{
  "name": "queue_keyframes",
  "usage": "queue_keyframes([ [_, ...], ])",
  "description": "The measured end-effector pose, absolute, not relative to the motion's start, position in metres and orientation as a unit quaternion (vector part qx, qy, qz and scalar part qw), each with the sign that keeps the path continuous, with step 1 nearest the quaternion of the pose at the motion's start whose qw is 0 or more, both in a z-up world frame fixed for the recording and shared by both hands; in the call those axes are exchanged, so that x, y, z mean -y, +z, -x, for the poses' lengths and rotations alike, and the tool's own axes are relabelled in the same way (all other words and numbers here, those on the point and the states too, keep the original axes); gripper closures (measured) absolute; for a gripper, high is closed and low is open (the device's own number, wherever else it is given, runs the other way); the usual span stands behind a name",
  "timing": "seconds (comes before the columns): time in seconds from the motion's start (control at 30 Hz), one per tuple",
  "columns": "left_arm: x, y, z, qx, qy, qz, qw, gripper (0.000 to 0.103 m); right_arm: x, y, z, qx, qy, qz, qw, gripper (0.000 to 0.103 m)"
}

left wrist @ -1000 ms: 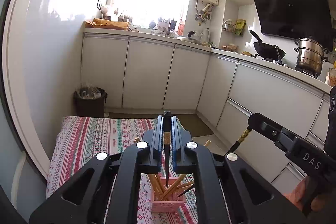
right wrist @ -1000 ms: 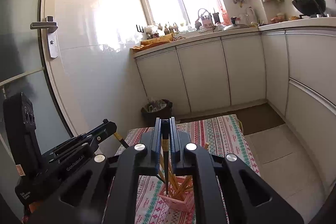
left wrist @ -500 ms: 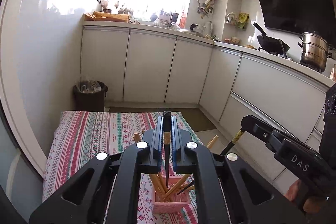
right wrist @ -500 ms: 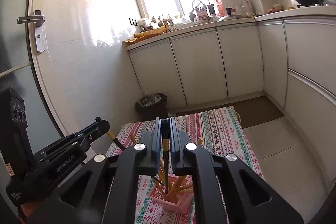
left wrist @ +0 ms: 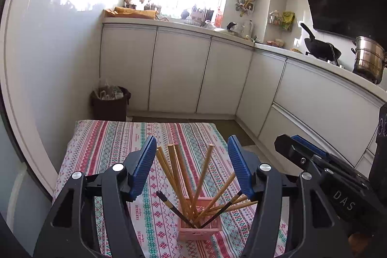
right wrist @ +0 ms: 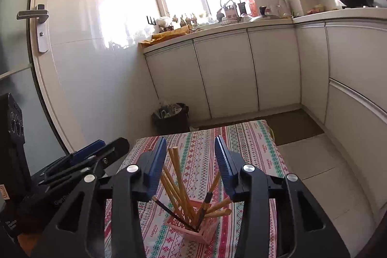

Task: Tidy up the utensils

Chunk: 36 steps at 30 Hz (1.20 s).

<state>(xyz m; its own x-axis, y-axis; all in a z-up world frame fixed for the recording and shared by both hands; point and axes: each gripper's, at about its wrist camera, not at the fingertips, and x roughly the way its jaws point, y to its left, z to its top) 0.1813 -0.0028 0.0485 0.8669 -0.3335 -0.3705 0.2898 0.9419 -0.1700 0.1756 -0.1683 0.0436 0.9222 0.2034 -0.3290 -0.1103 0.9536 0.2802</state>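
A pink holder (left wrist: 198,230) stands on the patterned tablecloth (left wrist: 108,144) and holds several wooden chopsticks (left wrist: 176,171) and two dark-tipped chopsticks (left wrist: 174,208). It also shows in the right wrist view (right wrist: 191,224). My left gripper (left wrist: 191,161) is open and empty above the holder. My right gripper (right wrist: 191,158) is open and empty above the holder too. The right gripper shows at the right of the left wrist view (left wrist: 304,156); the left gripper shows at the left of the right wrist view (right wrist: 96,151).
The small table ends just beyond the holder, with floor tiles (right wrist: 314,173) to its right. A dark bin (left wrist: 110,102) stands by the white cabinets (left wrist: 179,74). A pot (left wrist: 367,59) and a pan (left wrist: 319,47) sit on the counter.
Both grippers have opened and let go of their dark-tipped chopsticks, which now stand in the pink holder. Both cameras tilted down slightly.
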Motion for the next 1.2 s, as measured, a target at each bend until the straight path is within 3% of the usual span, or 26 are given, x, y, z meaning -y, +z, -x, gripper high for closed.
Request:
queue_keyframes([
  [0.3, -0.004, 0.070, -0.155, -0.169, -0.149, 0.050, 0.973, 0.037, 0.169, 0.062, -0.148, -0.159, 0.073, -0.124, 0.977, 0.060],
  [0.47, -0.003, 0.078, -0.139, -0.151, -0.145, 0.044, 0.977, 0.024, 0.170, 0.067, -0.132, -0.146, 0.071, -0.126, 0.979, 0.041],
  [0.77, -0.001, 0.088, -0.116, -0.125, -0.135, 0.033, 0.982, 0.007, 0.182, 0.076, -0.115, -0.131, 0.048, -0.140, 0.980, 0.025],
  [0.93, 0.003, 0.090, -0.108, -0.121, -0.130, 0.022, 0.984, 0.007, 0.183, 0.078, -0.105, -0.115, 0.033, -0.130, 0.984, 0.015],
  [1.2, 0.004, 0.091, -0.101, -0.115, -0.124, 0.011, 0.986, 0.007, 0.198, 0.077, -0.099, -0.111, 0.018, -0.138, 0.984, 0.010],
])
